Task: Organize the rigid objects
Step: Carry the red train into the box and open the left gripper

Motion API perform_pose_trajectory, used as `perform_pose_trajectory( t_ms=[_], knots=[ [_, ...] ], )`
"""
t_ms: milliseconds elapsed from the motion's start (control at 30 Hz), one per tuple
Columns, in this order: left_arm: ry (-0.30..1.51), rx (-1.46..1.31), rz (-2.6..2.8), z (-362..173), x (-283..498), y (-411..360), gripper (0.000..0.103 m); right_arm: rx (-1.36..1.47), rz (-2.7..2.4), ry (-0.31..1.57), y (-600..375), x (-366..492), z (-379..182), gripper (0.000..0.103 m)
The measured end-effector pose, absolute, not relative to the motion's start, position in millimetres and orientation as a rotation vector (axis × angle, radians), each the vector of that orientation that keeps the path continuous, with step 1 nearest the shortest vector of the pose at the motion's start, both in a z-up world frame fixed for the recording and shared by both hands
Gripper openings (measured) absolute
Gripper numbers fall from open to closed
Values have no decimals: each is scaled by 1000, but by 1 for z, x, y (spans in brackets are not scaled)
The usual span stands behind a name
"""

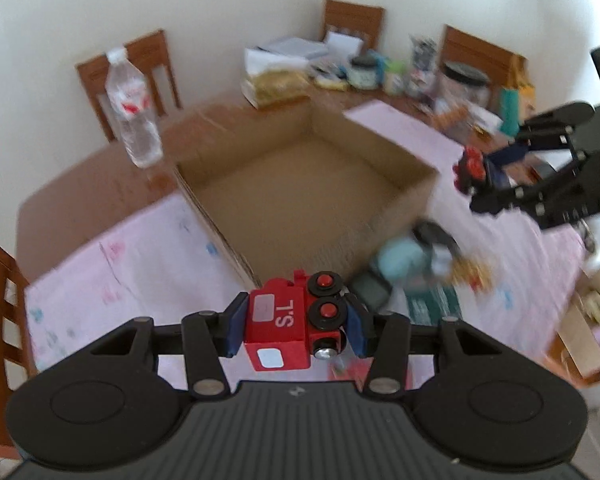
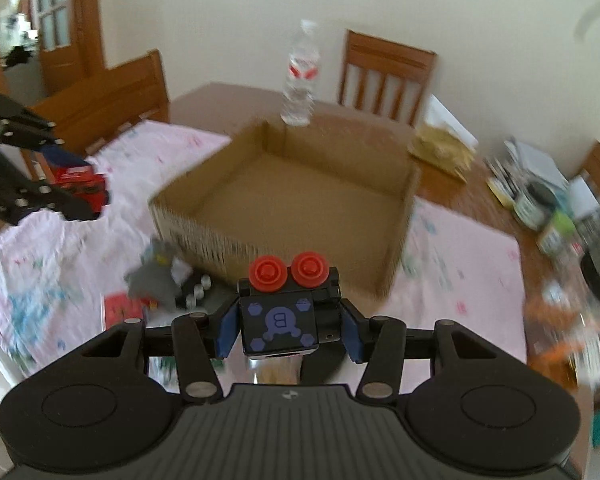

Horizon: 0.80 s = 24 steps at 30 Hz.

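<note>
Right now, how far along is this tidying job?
Barely started: the cardboard box looks empty. In hand: the left hand-held gripper grips a red toy train, and the right hand-held gripper grips a black toy train. Left: several small toys lie on the pink cloth beside the box.

You held a glossy painted wooden red toy train with shiny metal axle ends. The box was matt corrugated cardboard, the tablecloth soft pink fabric, the bottle clear plastic, the table polished wood.
</note>
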<state>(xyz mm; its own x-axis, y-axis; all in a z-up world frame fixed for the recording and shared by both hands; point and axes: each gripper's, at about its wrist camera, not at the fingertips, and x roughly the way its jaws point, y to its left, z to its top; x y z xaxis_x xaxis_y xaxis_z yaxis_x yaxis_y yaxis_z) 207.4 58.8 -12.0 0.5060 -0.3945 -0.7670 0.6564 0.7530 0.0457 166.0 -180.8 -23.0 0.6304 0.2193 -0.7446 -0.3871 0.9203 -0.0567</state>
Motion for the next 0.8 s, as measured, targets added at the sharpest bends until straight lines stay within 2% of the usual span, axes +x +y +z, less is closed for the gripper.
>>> perform_pose_trajectory(
  t_ms=[233, 667, 733, 767, 800],
  knots=[
    [780, 328, -594, -2, 257, 20, 48, -233, 423, 778, -192, 221, -10, 56],
    [776, 280, -482, -25, 349, -21, 50, -226, 462, 792, -209, 266, -17, 56],
    [766, 252, -446, -31, 357, -21, 64, -224, 464, 793, -210, 269, -18, 56],
    [773, 245, -425, -35, 360, -22, 91, -224, 464, 793, -210, 270, -18, 56],
    [778, 245, -396, -38, 362, -22, 102, -222, 465, 794, -211, 272, -18, 56]
  ],
)
